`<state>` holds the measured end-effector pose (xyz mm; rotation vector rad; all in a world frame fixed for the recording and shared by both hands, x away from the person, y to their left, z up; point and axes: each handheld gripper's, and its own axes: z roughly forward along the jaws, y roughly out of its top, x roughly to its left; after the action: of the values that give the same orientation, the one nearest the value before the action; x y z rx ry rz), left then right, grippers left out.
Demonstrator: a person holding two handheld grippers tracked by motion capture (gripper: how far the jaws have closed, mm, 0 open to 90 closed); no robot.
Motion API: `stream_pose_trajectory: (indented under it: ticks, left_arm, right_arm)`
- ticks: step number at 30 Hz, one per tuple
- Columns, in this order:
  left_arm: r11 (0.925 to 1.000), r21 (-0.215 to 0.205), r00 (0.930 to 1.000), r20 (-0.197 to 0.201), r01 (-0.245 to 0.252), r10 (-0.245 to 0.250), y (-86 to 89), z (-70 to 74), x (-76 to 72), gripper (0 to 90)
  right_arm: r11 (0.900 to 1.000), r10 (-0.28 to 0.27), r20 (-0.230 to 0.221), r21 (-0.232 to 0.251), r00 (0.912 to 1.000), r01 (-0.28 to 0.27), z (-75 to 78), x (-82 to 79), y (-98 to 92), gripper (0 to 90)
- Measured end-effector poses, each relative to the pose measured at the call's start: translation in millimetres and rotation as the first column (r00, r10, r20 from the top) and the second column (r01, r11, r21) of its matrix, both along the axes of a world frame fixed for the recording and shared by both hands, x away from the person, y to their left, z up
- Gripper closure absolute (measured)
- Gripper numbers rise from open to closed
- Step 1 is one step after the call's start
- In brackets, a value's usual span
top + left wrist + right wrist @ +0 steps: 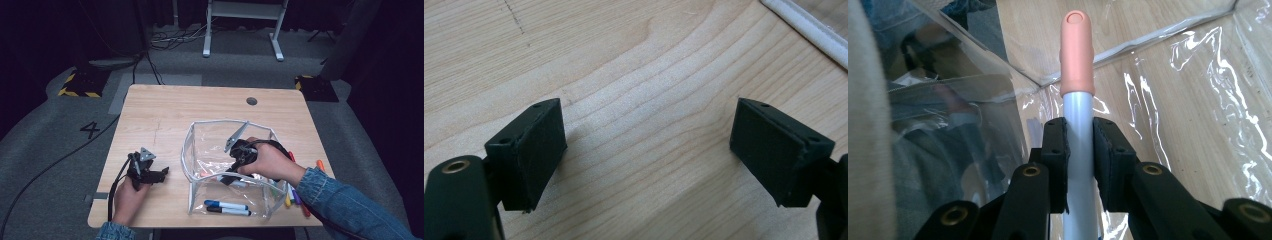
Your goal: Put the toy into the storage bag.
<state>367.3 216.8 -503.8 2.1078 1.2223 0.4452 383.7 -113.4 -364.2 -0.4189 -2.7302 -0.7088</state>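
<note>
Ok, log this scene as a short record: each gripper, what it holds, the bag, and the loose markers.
right gripper: shut on a grey marker with a salmon-pink cap, inside the bag
left gripper: open, nothing between the jaws, over the light wooden table
bag: clear plastic pouch with white edging, open at the top
in the bag: two blue-capped markers at the near end
beside the bag: several coloured markers, on its right

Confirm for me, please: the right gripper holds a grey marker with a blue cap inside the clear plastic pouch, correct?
Not quite: the cap is salmon-orange, not blue. The right gripper view shows the right gripper clamped on the grey marker with a salmon-orange cap inside the clear plastic pouch.
</note>
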Motion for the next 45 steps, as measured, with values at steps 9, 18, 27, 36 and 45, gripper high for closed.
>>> stream_pose_trajectory:
  ticks: [9, 18, 27, 36, 45]
  left_arm:
    - [1.0000, 0.000, 1.0000, 0.000, 0.000, 0.000, 0.0, 0.0, 0.0, 14.9]
    - [1.0000, 0.000, 1.0000, 0.000, 0.000, 0.000, 0.0, 0.0, 0.0, 14.9]
    - [1.0000, -0.001, 1.0000, 0.000, 0.000, 0.000, 0.0, -0.1, 0.0, 14.9]
    - [1.0000, 0.000, 1.0000, 0.000, 0.001, -0.001, 0.0, 0.0, -0.1, 14.9]
    - [1.0000, 0.000, 1.0000, 0.000, 0.001, -0.001, 0.0, 0.0, -0.1, 14.9]
  right_arm:
    - [0.998, 0.014, -0.011, -0.067, 0.9998, -0.014, -14.0, 3.3, 2.5, 76.8]
    - [0.989, 0.052, -0.039, -0.134, 0.9979, -0.057, -28.6, 5.0, 11.2, 76.9]
    - [0.974, 0.057, -0.035, -0.219, 0.9978, -0.063, -39.0, 7.7, 13.7, 76.8]
    - [0.980, 0.072, 0.001, -0.184, 0.9974, -0.071, -48.4, 9.4, 15.8, 54.2]
    - [0.997, -0.020, 0.098, -0.077, 0.9949, 0.028, -25.4, 13.2, 8.4, 43.4]
